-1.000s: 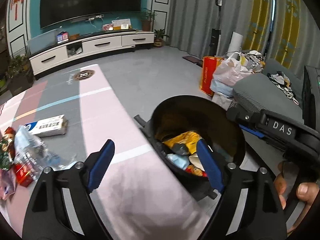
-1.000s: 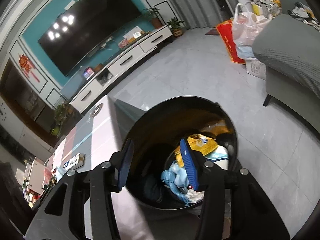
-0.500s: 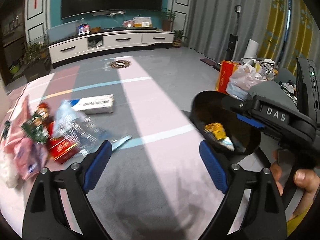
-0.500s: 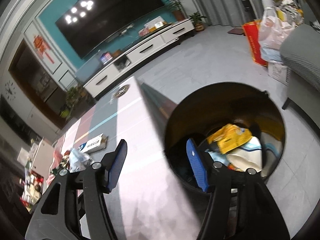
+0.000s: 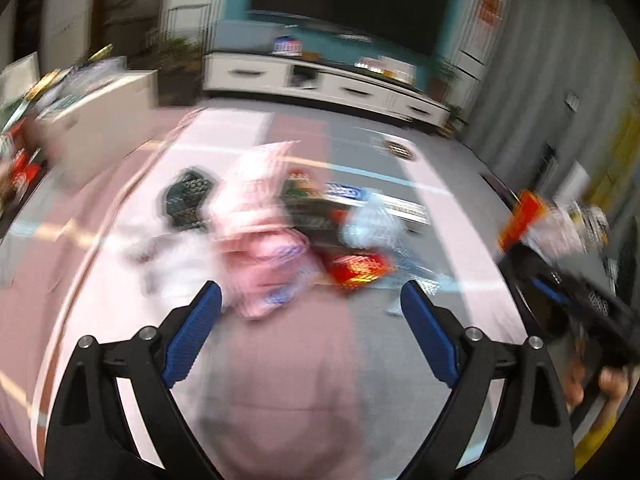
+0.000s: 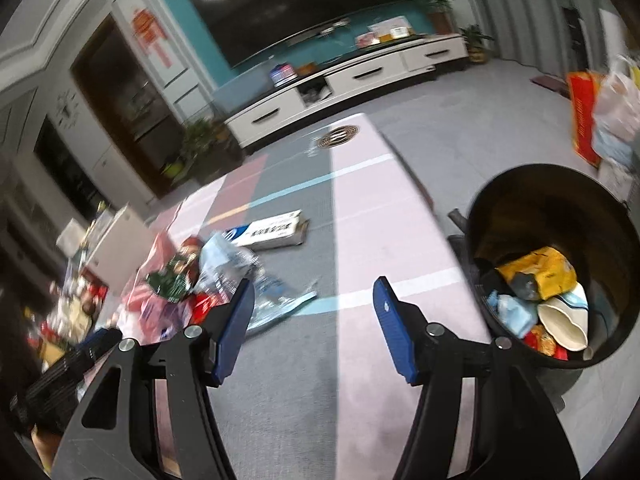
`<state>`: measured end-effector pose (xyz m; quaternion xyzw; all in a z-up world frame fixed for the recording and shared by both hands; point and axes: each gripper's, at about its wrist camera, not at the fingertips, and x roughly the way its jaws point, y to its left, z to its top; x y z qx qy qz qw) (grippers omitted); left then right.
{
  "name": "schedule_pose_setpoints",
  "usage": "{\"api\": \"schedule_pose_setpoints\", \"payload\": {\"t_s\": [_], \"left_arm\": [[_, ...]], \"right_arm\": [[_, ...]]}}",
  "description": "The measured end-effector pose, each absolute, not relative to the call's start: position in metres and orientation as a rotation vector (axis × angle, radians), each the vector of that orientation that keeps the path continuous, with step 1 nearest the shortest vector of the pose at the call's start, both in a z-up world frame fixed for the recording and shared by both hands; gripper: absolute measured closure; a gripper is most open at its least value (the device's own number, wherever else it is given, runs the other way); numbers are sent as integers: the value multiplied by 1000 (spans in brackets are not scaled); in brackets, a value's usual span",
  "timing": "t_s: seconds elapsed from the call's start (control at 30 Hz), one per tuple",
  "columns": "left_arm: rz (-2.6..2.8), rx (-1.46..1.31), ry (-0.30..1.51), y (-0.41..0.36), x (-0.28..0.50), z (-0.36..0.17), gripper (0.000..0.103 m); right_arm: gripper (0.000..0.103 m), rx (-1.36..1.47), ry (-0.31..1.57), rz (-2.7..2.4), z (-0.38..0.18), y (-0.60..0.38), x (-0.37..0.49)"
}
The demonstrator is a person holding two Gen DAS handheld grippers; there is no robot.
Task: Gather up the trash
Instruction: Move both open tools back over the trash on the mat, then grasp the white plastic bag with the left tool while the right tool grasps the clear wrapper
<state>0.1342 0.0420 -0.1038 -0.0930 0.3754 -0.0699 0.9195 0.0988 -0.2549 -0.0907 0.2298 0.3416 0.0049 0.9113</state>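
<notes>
A pile of trash lies on the pink and grey table: a pink bag [image 5: 264,248], a red packet [image 5: 356,268], a clear plastic wrapper [image 6: 228,268] and a white and blue box [image 6: 268,232]. My left gripper [image 5: 310,300] is open and empty, just short of the pink bag; this view is blurred. My right gripper [image 6: 312,292] is open and empty over the table, right of the pile. The black trash bin [image 6: 560,216] stands off the table's right edge, holding a yellow bag [image 6: 540,268] and other waste.
A white TV cabinet [image 6: 360,76] and a dark TV [image 6: 304,4] stand at the far wall. Bags [image 6: 600,116] sit on the floor beyond the bin. A white box [image 6: 116,240] stands at the table's left side. The other gripper's body [image 5: 576,292] shows at right.
Both grippers have swung left, away from the bin and toward the trash pile. The bin has left the left wrist view and slid to the right edge of the right wrist view.
</notes>
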Motion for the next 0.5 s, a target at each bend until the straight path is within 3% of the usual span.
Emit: {"api": "schedule_pose_setpoints", "payload": {"t_s": [0.17,0.4,0.5], "left_arm": [[-56,-265,800,84,141,-119,12],[-55,-273,808,82,150,-136,12],[-27,-269,804,80,155,-137,12]], "right_arm": [[42,405,747,70,-96,-230,111],[42,252,813,111,-112,-183,145],[35,184,812,117,-118,-169,157]]}}
